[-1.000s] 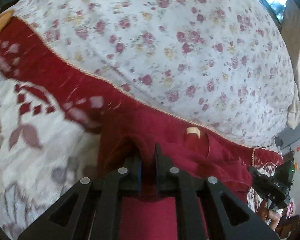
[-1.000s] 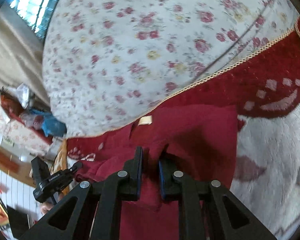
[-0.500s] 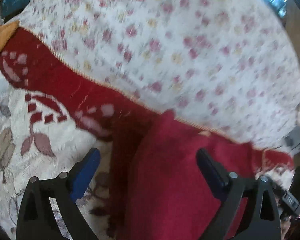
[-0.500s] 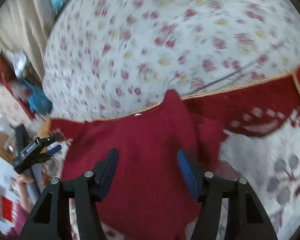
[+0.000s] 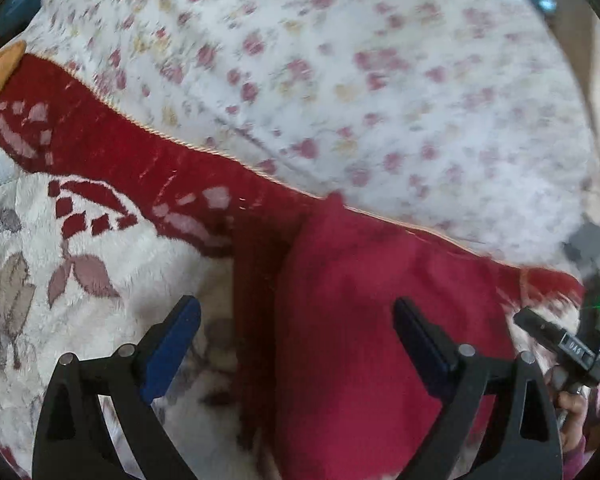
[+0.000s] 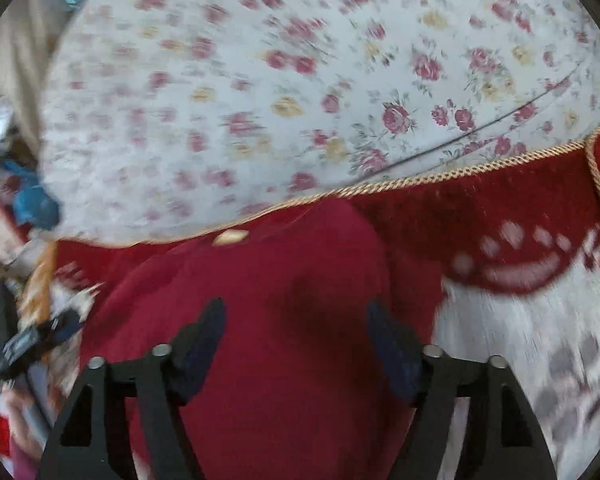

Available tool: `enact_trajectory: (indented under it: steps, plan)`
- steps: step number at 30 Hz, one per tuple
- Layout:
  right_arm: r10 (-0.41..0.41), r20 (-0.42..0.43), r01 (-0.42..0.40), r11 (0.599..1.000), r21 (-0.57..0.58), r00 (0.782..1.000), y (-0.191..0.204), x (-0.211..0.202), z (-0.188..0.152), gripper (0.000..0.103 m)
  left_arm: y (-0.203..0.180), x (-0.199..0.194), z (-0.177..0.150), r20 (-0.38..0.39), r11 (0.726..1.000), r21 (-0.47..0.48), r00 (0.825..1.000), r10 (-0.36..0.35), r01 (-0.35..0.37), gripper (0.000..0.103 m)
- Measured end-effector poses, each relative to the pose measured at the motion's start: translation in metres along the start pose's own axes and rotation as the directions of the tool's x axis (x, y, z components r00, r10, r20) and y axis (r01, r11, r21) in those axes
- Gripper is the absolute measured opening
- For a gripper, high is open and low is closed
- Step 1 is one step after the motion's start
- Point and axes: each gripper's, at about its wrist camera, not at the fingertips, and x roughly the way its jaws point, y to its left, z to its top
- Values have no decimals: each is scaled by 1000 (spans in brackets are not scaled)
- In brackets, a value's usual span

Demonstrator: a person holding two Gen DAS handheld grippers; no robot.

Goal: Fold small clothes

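1. A sec before, both tools were pinched shut on the red top (image 5: 364,320). Now the left tool (image 5: 296,344) was wide open & held nothing.
2. The right tool (image 6: 296,340) was wide open too, empty.
3. The red top lay on the blanket (image 5: 100,240) on the bed, right in front of & under both tools.
4. So prob. that fold was done; next fold can start.
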Motion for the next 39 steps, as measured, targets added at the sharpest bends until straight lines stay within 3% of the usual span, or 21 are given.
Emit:
enact_trajectory:
  steps: [4,7,10,14,17,20,22,24,25,26,29,31,32,36,39]
  plan:
    - [17,-17,-18,999,-45,1000,4,-38,-46,81,2,-14,-33,-70,996,56,996,-61,65,96]
    - [-26,-2,25,997,-79,1000,3,-52,-71,80,4,-17,-56,-122,992,70,988,-95,104,96]
    - [-16,-13,15,996,-83,1000,3,-52,-83,57,9,-19,-69,-131,991,79,987,-98,109,96]
    - [-21,-50,19,999,-50,999,3,-32,-91,53,15,-15,-75,-189,973,79,962,-198,216,96]
    - [-20,-38,18,999,-43,999,3,-26,-94,54,17,-17,-78,-162,975,105,971,-177,195,96]
    - [-12,-27,12,1000,-27,1000,0,-22,-95,55,14,-5,-78,-198,976,120,968,-154,180,95]
    - [-21,-22,20,999,-42,1000,3,-21,-96,53,10,0,-80,-225,971,137,960,-164,198,83]
    - [-41,-17,40,998,-56,999,4,-22,-96,39,2,4,-80,-254,964,183,957,-143,192,54]
    - [-58,-15,57,997,-58,998,3,-23,-96,25,0,5,-79,-258,960,190,954,-151,203,47]
    - [-64,-11,63,997,-48,998,0,-24,-95,19,-1,4,-79,-266,957,191,950,-165,220,37]
    - [-49,4,49,999,-13,999,-5,-32,-93,11,-4,-3,-77,-246,959,210,959,-138,192,20]
    - [-41,33,42,999,-15,999,-3,-42,-90,10,-3,-16,-71,-223,954,219,963,-154,203,15]
    - [-39,42,40,999,-22,998,-1,-47,-88,9,-3,-24,-69,-207,951,232,965,-158,205,6]
    - [-41,61,43,998,-37,997,-2,-62,-83,8,11,-44,-63,-161,956,234,977,-143,178,6]
    - [-77,15,77,997,-20,997,-14,-51,-92,8,17,-21,-73,-225,965,217,970,-97,147,6]
